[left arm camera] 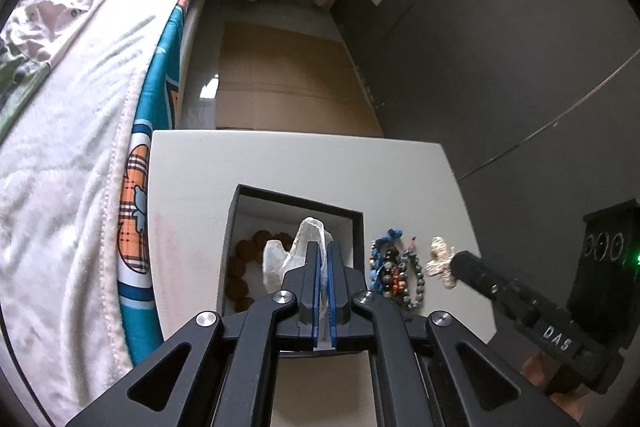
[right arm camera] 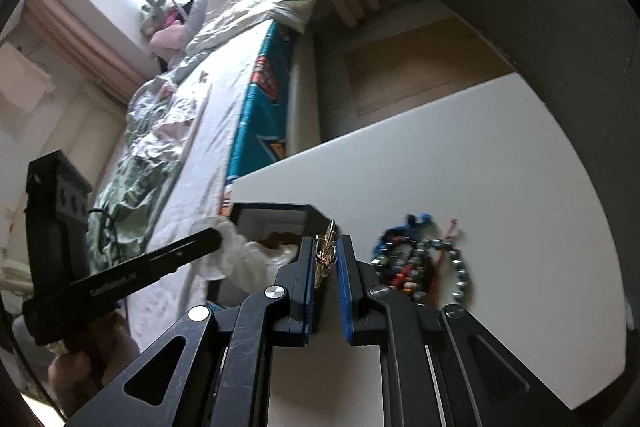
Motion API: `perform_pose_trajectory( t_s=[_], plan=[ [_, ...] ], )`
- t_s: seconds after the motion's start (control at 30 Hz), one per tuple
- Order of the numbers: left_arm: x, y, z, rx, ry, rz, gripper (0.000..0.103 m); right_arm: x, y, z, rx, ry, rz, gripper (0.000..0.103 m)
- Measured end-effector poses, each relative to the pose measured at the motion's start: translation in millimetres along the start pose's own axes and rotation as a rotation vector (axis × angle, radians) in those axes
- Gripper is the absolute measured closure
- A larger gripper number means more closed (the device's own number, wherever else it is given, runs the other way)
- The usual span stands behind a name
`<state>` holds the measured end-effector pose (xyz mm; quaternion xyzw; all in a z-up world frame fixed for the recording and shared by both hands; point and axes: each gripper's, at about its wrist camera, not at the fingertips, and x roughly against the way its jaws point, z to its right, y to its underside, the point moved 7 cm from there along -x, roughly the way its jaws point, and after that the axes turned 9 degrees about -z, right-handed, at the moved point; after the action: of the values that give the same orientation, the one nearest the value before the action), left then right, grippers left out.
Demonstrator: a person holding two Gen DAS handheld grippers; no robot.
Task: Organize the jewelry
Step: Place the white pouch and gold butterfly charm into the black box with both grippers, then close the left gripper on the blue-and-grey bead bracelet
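Observation:
My left gripper is shut on a white translucent piece, like a small crumpled plastic bag. It hangs over an open black box with a white inside. A brown bead bracelet lies in that box. Several beaded bracelets lie in a heap on the white table, right of the box. My right gripper is shut on a small gold ornament, raised above the table near the box and the bracelets. In the left wrist view the ornament shows at the right gripper's tip.
A bed with a white blanket and teal patterned sheet runs along the table's left side. Cardboard lies on the floor beyond the table. A dark wall stands to the right, and a black device stands by the table's right edge.

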<state>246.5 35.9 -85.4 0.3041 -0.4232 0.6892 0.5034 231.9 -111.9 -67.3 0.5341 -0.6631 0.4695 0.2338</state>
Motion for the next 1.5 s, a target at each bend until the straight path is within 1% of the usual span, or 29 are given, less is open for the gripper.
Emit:
perform_pose_trajectory(
  t_s=[0.07, 0.1, 0.13, 0.17, 0.2, 0.23, 0.33, 0.43, 0.57, 0.63, 0.7, 0.77, 0.8, 0.83, 0.93, 1.0, 1.07, 1.13, 1.2, 1.27, 1.33, 1.43, 1.5],
  plan=[
    [2, 0, -1, 0.008, 0.02, -0.006, 0.094, -2, 0, -8, 0.013, -0.016, 0.002, 0.091],
    [3, 0, -2, 0.014, 0.032, -0.006, 0.082, -2, 1, -10, 0.017, -0.021, 0.003, 0.091],
    [5, 0, -2, 0.017, 0.044, -0.003, 0.061, -4, 1, -14, 0.022, -0.026, 0.003, 0.091],
    [7, -1, -2, 0.017, 0.057, 0.005, 0.05, -5, 1, -17, 0.027, -0.031, 0.001, 0.091],
    [9, -2, 0, 0.016, 0.066, 0.016, 0.035, -7, 2, -19, 0.031, -0.034, 0.0, 0.091],
    [15, -3, 0, 0.009, 0.075, 0.037, 0.033, -8, 2, -21, 0.033, -0.037, -0.002, 0.091],
    [26, -4, -4, 0.013, 0.063, 0.067, 0.033, -13, 5, -28, 0.038, -0.059, -0.015, 0.091],
    [40, -7, -21, 0.058, 0.047, 0.105, 0.033, -20, 8, -41, 0.057, -0.087, -0.034, 0.091],
    [55, -9, -40, 0.111, 0.044, 0.146, 0.033, -32, 11, -57, 0.081, -0.118, -0.054, 0.091],
    [61, -10, -47, 0.13, 0.044, 0.162, 0.033, -41, 13, -69, 0.098, -0.148, -0.074, 0.091],
    [65, -11, -50, 0.141, 0.045, 0.17, 0.033, -51, 14, -75, 0.115, -0.128, -0.101, 0.09],
    [69, -10, -52, 0.146, 0.044, 0.178, 0.033, -61, 16, -72, 0.105, -0.103, -0.133, 0.07],
    [70, -11, -53, 0.146, 0.04, 0.18, 0.033, -61, 16, -68, 0.091, -0.107, -0.135, 0.053],
    [72, -10, -53, 0.14, 0.032, 0.181, 0.033, -60, 16, -64, 0.075, -0.109, -0.137, 0.046],
    [73, -7, -51, 0.131, 0.017, 0.177, 0.033, -51, 16, -56, 0.047, -0.126, -0.144, 0.045],
    [74, -5, -48, 0.121, 0.012, 0.18, 0.033, -40, 16, -52, 0.042, -0.113, -0.127, 0.044],
    [76, -4, -44, 0.111, 0.006, 0.184, 0.033, -27, 17, -47, 0.043, -0.098, -0.111, 0.038],
    [75, -2, -40, 0.101, 0.003, 0.182, 0.033, -11, 19, -41, 0.036, -0.094, -0.087, 0.026],
    [73, 0, -30, 0.079, -0.003, 0.173, 0.033, 2, 18, -36, 0.03, -0.088, -0.068, 0.023],
    [70, 2, -21, 0.06, -0.008, 0.165, 0.033, 15, 18, -28, 0.022, -0.071, -0.048, 0.016],
    [65, 4, -13, 0.041, -0.01, 0.157, 0.033, 28, 19, -18, 0.016, -0.056, -0.032, 0.007],
    [55, 8, 4, 0.004, -0.02, 0.136, 0.033, 35, 21, -1, -0.005, -0.025, -0.034, 0.0],
    [48, 12, 18, -0.033, -0.035, 0.123, 0.033, 34, 21, 10, -0.017, 0.01, -0.046, 0.0]
  ],
)
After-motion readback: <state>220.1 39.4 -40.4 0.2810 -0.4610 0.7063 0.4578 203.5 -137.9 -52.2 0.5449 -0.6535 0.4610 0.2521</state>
